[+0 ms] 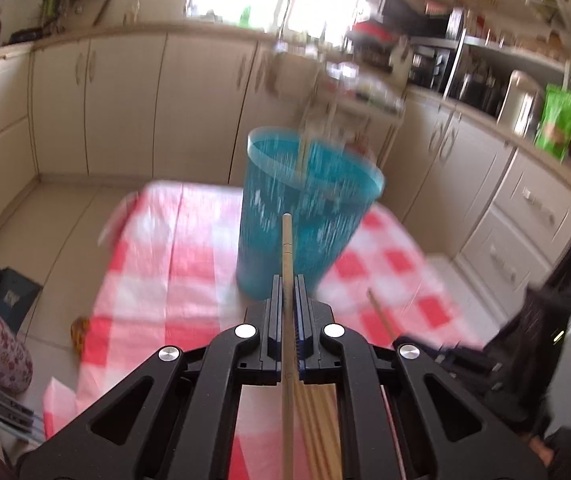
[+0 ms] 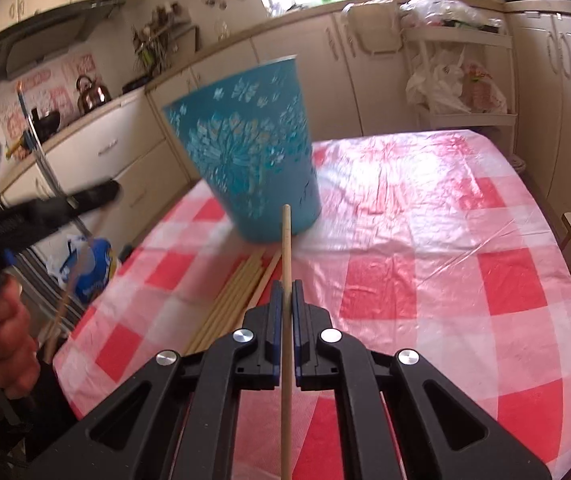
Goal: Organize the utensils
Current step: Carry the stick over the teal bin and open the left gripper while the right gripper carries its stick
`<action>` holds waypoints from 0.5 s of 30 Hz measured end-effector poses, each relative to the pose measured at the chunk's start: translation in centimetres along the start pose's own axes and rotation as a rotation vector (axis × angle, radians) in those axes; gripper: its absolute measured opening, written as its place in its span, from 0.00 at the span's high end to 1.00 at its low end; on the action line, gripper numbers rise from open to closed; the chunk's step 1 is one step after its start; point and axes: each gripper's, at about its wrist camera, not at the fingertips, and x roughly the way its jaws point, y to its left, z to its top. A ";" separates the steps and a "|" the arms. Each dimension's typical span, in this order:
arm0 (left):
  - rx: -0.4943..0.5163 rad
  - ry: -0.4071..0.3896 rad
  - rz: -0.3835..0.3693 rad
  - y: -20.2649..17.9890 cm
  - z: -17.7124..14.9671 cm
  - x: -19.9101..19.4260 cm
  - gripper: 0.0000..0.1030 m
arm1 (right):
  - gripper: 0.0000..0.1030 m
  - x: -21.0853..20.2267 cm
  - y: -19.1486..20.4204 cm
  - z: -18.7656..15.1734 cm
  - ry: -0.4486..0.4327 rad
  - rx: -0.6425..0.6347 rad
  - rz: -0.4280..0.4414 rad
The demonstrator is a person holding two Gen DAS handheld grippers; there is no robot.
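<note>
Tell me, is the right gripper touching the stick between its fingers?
Touching. In the right wrist view the right gripper is shut on a wooden stick; both blue pads press its sides, with no gap visible.

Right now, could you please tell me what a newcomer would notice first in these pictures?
A tall blue cup with white flowers stands on the red-and-white checked tablecloth, near its far edge. Each gripper, left and right, is shut on one wooden chopstick pointing toward the cup. More chopsticks lie on the cloth in front of the cup.
</note>
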 end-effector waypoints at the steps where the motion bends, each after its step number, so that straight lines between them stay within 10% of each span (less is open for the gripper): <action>1: 0.001 -0.039 -0.005 -0.3 1.0 -0.7 0.95 | 0.95 0.0 -0.2 0.1 -0.011 0.012 -0.001; 15: -0.017 -0.377 -0.051 -3.2 14.3 -0.7 0.95 | 0.95 0.4 -0.5 -0.1 0.002 0.017 -0.006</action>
